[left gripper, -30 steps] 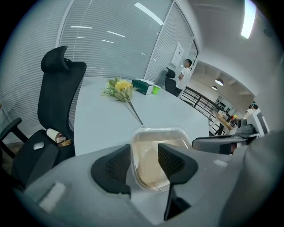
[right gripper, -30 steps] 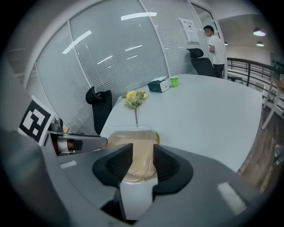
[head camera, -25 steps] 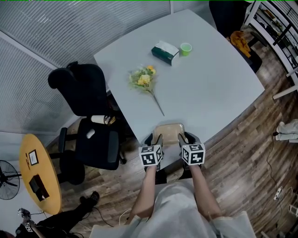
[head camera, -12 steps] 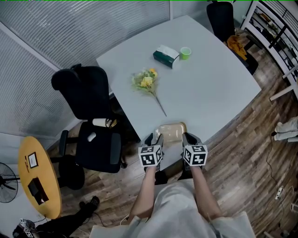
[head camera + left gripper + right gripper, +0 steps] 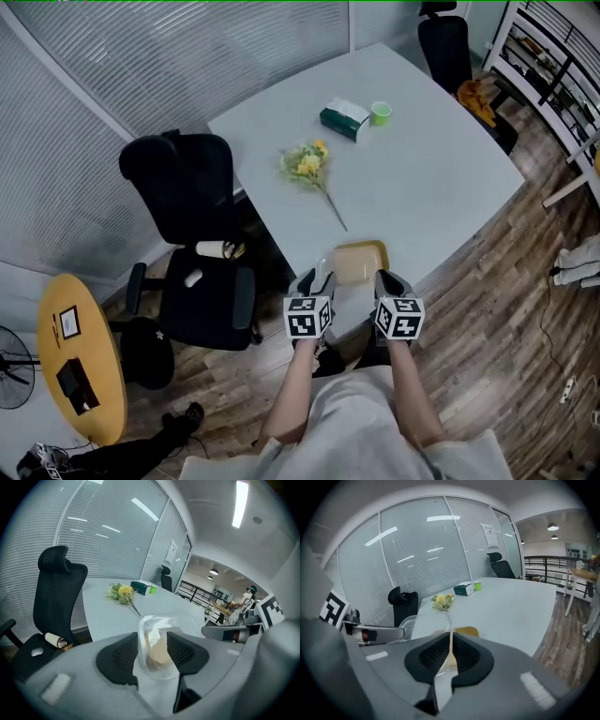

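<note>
Table (image 5: 427, 178) edge: left gripper (image 5: 316, 281), right gripper (image 5: 389, 281) level, clamping container (image 5: 354, 262).

Container (image 5: 356, 262) near rim hidden (head view).

Clear plastic box (image 5: 354, 265) at the near edge of the desk (image 5: 422, 187)
The box is see-through, with rounded corners and a flat tan layer inside. It lies at the desk's near edge. One corner stands between the jaws of the left tool (image 5: 152, 644), and the right tool (image 5: 451, 645) pinches a thin clear wall edge-on. Whether the box rests on the desk or hangs just above it cannot be told.
</note>
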`<control>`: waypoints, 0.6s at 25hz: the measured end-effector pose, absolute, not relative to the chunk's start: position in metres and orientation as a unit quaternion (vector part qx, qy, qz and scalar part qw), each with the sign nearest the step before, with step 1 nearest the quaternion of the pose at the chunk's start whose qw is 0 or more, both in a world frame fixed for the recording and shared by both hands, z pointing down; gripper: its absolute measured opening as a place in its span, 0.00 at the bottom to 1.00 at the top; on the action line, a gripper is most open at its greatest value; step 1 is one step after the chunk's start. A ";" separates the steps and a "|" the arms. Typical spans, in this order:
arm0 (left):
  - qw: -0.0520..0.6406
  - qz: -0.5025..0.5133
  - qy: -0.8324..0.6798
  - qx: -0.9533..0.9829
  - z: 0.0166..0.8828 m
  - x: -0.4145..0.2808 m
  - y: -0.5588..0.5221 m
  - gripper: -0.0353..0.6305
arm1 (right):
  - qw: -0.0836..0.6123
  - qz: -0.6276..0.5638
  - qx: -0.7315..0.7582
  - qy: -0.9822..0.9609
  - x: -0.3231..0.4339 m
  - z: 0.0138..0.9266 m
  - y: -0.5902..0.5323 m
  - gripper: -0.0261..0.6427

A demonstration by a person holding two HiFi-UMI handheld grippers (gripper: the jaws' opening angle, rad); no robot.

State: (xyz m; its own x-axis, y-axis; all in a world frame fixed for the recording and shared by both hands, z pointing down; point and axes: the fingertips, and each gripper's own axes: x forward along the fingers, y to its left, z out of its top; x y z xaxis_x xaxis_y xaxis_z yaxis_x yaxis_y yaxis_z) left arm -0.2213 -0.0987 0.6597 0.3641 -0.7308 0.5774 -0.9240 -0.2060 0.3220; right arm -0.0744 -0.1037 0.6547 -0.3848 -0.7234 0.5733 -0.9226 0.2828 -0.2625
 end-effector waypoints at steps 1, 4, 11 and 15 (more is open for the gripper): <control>0.318 0.150 -0.540 0.765 0.658 -0.223 -0.096 0.35 | 0.171 0.283 0.529 -0.782 -0.076 0.652 -0.101 0.06; 0.312 0.147 -0.532 0.774 0.653 -0.223 -0.089 0.35 | 0.161 0.274 0.537 -0.782 -0.076 0.642 -0.093 0.06; 0.301 0.135 -0.519 0.788 0.637 -0.207 -0.075 0.35 | 0.150 0.258 0.550 -0.780 -0.060 0.621 -0.080 0.06; 0.294 0.118 -0.525 0.790 0.621 -0.197 -0.078 0.35 | 0.148 0.249 0.548 -0.785 -0.050 0.609 -0.082 0.06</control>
State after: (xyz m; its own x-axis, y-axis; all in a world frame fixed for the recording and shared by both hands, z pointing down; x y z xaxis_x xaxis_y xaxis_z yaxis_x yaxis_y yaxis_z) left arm -0.1972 -0.0775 0.6206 0.4211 -0.7603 0.4946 -0.8987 -0.2760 0.3408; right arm -0.0498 -0.0823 0.6089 -0.3551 -0.7866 0.5051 -0.9339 0.2752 -0.2281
